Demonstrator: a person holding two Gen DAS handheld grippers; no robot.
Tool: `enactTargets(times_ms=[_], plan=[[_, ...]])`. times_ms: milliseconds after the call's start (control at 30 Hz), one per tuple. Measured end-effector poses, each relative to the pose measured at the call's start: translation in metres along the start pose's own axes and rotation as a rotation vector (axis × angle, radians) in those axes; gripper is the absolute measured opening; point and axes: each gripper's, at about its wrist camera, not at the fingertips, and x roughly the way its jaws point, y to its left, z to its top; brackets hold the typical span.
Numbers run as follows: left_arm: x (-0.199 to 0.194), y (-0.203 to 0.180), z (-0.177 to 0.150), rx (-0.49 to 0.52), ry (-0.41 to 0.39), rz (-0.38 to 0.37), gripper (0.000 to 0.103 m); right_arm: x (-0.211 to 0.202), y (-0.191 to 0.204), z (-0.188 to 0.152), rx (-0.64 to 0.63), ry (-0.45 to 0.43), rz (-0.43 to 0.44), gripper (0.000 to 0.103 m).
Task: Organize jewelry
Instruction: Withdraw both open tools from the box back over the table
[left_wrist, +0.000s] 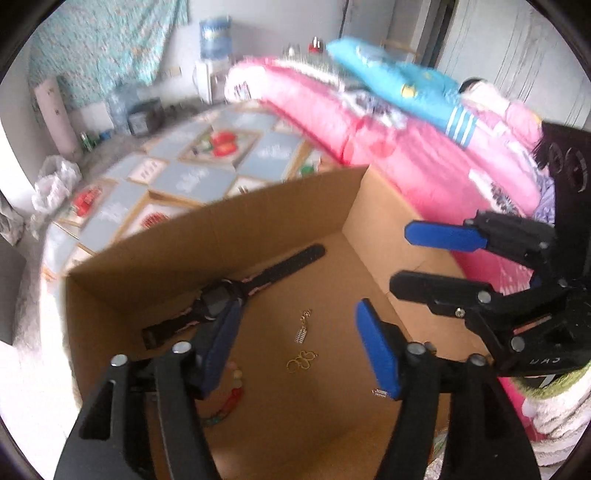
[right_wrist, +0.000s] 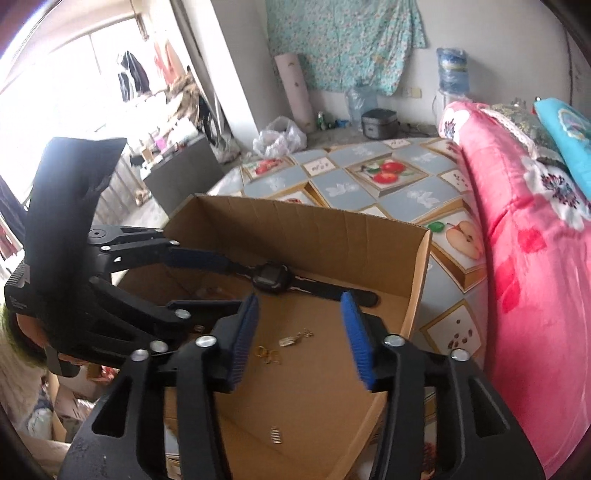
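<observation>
An open cardboard box (left_wrist: 207, 236) (right_wrist: 417, 280) holds the jewelry. A black watch (left_wrist: 218, 299) (right_wrist: 267, 278) lies along its far wall. A gold ring piece (left_wrist: 301, 362) (right_wrist: 267, 352), a silver charm (left_wrist: 303, 328) (right_wrist: 291, 338), a small silver clip (left_wrist: 378, 392) (right_wrist: 274, 435) and a coloured bead bracelet (left_wrist: 231, 400) lie on the floor of the box. My left gripper (left_wrist: 299, 350) is open over the box, its left finger at the watch. My right gripper (right_wrist: 299, 343) is open and empty above the gold and silver pieces. It also shows in the left wrist view (left_wrist: 417, 258).
The box rests on a bed with a fruit-patterned sheet (right_wrist: 388, 177). A folded pink quilt (right_wrist: 535, 258) and a blue pillow (left_wrist: 402, 85) lie to the right of the box. A water dispenser (left_wrist: 214, 40) and a white bag (right_wrist: 279, 138) stand by the far wall.
</observation>
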Motion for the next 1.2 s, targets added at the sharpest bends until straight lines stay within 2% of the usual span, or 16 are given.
enactTargets(times_ms=[33, 67, 167, 200, 400, 533, 700, 900, 1067, 1200], plan=[[-0.012, -0.001, -0.005, 0.004, -0.035, 0.013, 0.072, -0.006, 0.003, -0.001, 0.007, -0.023, -0.001, 0.062], [-0.023, -0.003, -0.010, 0.008, -0.063, 0.024, 0.077, -0.016, 0.007, -0.004, 0.015, -0.054, 0.001, 0.065], [-0.054, -0.006, -0.029, 0.007, -0.125, 0.052, 0.084, -0.038, 0.018, -0.010, 0.038, -0.117, 0.018, 0.074], [-0.063, -0.007, -0.036, 0.008, -0.140, 0.058, 0.085, -0.044, 0.022, -0.012, 0.040, -0.133, 0.021, 0.080], [-0.111, -0.016, -0.092, -0.009, -0.221, 0.125, 0.096, -0.077, 0.057, -0.033, -0.012, -0.197, -0.016, 0.094], [-0.119, -0.018, -0.132, -0.058, -0.214, 0.130, 0.097, -0.088, 0.075, -0.051, -0.037, -0.200, -0.058, 0.095], [-0.104, -0.016, -0.175, -0.156, -0.169, 0.100, 0.097, -0.089, 0.088, -0.072, -0.058, -0.172, -0.118, 0.095], [-0.056, -0.014, -0.210, -0.216, -0.075, 0.173, 0.097, -0.072, 0.098, -0.102, -0.069, -0.102, -0.218, 0.095], [-0.018, -0.015, -0.218, -0.175, -0.012, 0.252, 0.097, -0.055, 0.102, -0.127, -0.034, -0.035, -0.307, 0.095], [-0.003, -0.016, -0.218, -0.147, 0.007, 0.285, 0.097, -0.049, 0.101, -0.138, -0.011, -0.025, -0.363, 0.095]])
